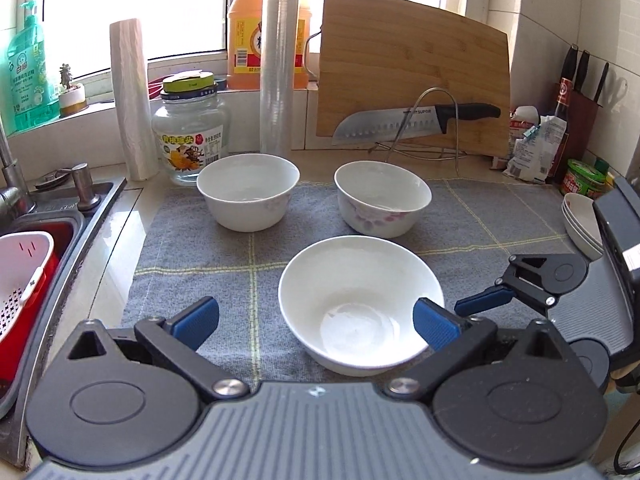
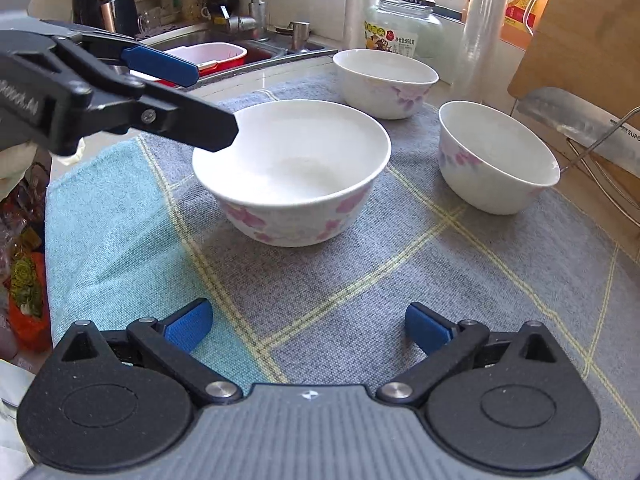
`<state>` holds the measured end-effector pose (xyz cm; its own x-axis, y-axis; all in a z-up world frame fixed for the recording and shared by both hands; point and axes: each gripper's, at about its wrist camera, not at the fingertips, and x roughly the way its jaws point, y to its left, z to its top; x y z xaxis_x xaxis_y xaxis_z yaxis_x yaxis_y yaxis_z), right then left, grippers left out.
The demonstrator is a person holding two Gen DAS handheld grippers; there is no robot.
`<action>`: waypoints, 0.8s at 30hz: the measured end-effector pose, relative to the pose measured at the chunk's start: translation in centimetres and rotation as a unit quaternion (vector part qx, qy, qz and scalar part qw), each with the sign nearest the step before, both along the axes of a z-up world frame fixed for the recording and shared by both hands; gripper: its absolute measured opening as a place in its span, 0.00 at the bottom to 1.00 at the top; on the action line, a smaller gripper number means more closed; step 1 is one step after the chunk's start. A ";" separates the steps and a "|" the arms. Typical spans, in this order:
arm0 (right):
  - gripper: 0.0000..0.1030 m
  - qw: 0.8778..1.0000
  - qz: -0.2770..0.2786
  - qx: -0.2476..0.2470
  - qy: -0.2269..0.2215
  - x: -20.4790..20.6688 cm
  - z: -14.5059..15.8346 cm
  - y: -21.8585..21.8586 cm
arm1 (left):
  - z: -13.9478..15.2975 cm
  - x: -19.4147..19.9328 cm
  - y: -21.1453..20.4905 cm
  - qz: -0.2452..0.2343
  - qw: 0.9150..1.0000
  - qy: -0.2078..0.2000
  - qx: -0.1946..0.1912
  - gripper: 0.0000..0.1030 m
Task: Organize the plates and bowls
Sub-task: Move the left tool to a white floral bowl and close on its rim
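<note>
Three white bowls with pink flowers stand on a grey mat (image 1: 224,248). The nearest bowl (image 1: 360,304) (image 2: 292,172) lies between the fingers of my open left gripper (image 1: 316,324) (image 2: 214,100), whose right pad (image 1: 434,328) is at the bowl's rim. A second bowl (image 1: 248,192) (image 2: 384,80) stands by the glass jar. The third bowl (image 1: 382,200) (image 2: 496,160) stands in front of the knife. My right gripper (image 2: 308,326) is open over bare mat with nothing in it; one of its fingers (image 1: 484,303) shows right of the near bowl. Stacked white dishes (image 1: 580,224) sit at the far right.
A sink (image 1: 60,220) with a red and white colander (image 1: 20,280) is on the left. At the back stand a glass jar (image 1: 192,140), two rolls, an oil bottle, a cutting board (image 1: 412,68) and a knife (image 1: 400,120) on a wire rack. A teal cloth (image 2: 112,220) lies beside the mat.
</note>
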<state>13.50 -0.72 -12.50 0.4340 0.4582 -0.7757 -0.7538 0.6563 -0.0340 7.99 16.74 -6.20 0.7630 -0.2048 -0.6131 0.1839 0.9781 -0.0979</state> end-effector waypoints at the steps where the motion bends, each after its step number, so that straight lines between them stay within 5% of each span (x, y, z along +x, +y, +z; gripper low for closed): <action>1: 1.00 1.000 0.002 0.007 -0.006 -0.2 -0.1 -0.3 | 0.0 0.3 0.2 -0.001 1.000 0.001 -0.002 0.99; 11: 1.00 0.999 -0.020 0.028 -0.026 -0.7 -0.5 -0.3 | 0.0 3.9 1.1 -0.033 0.999 0.032 -0.028 0.99; 18: 1.00 1.000 -0.023 0.013 -0.017 -0.2 -0.2 0.6 | -0.3 6.0 0.7 -0.081 0.995 0.057 -0.006 0.99; 24: 1.00 0.998 -0.003 0.011 -0.057 -0.4 0.6 2.1 | -0.7 7.4 0.6 -0.101 0.992 0.081 0.004 0.96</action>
<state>13.14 1.41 -11.89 0.5213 0.4716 -0.7112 -0.7418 0.6625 -0.1044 15.41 17.33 -6.86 0.5987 -0.3378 -0.7263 0.3586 0.9238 -0.1341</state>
